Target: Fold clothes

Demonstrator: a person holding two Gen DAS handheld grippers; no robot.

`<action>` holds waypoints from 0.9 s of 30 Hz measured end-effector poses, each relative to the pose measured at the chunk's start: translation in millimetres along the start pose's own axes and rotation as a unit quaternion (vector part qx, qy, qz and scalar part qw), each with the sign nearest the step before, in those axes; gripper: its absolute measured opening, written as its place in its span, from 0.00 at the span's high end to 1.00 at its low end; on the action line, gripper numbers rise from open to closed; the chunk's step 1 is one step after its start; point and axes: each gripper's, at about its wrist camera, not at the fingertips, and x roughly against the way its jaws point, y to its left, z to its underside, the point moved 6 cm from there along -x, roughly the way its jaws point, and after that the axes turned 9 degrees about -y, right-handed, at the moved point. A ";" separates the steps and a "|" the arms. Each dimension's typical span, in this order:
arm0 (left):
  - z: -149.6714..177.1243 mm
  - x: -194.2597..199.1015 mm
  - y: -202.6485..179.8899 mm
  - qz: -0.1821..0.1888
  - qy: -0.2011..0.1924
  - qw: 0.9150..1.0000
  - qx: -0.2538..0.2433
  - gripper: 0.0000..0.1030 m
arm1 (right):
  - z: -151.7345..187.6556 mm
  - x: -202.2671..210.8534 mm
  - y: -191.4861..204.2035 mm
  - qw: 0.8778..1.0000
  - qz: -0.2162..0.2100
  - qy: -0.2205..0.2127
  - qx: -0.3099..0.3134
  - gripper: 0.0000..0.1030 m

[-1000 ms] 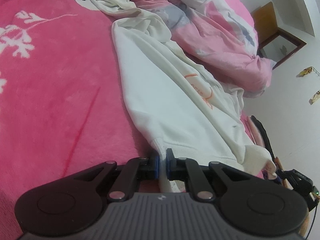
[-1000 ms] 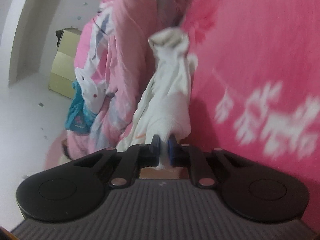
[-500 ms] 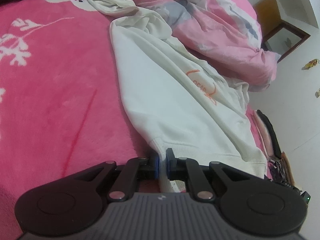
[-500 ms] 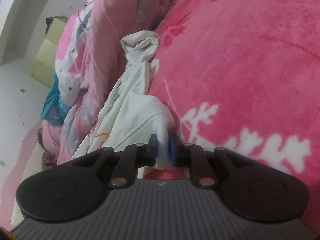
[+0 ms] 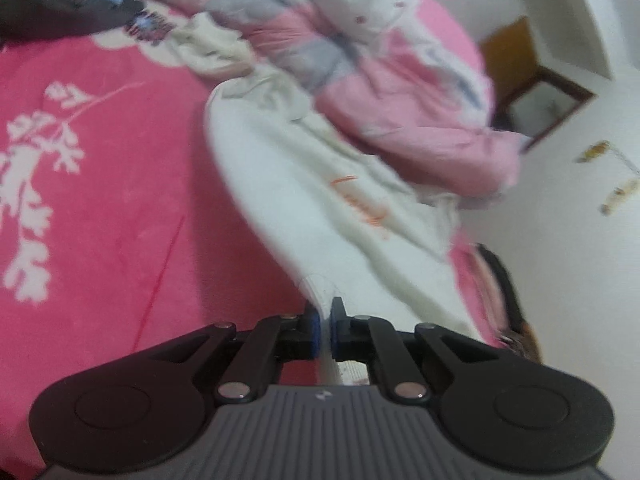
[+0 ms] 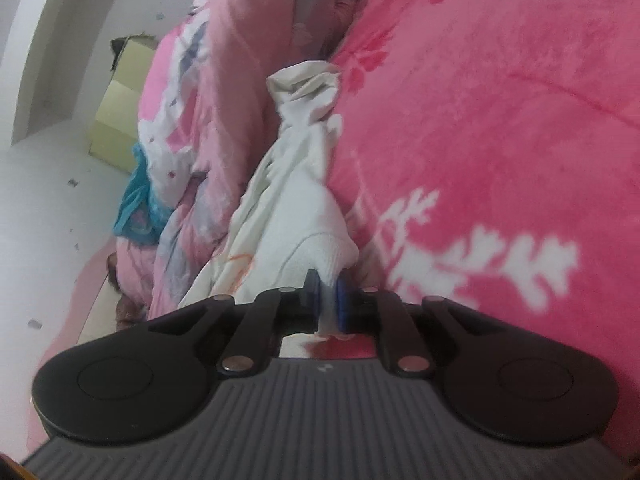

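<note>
Soft white cotton sweatshirt [image 5: 304,216] lies on a fuzzy pink fleece blanket [image 5: 100,208].

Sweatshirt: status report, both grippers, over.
Left gripper shut on sweatshirt hem. Right gripper shut on its ribbed edge. Garment stretched on blanket; quilt crowds its far side.

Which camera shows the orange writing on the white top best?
The left wrist view: the orange writing lies open on the white top, though blurred. The right wrist view shows only a faint orange trace among folds.
</note>
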 end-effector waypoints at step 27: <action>25.0 89.9 65.5 -0.076 0.017 0.993 -0.092 0.75 | 34.8 111.0 2.4 0.990 0.098 -0.008 0.104 0.89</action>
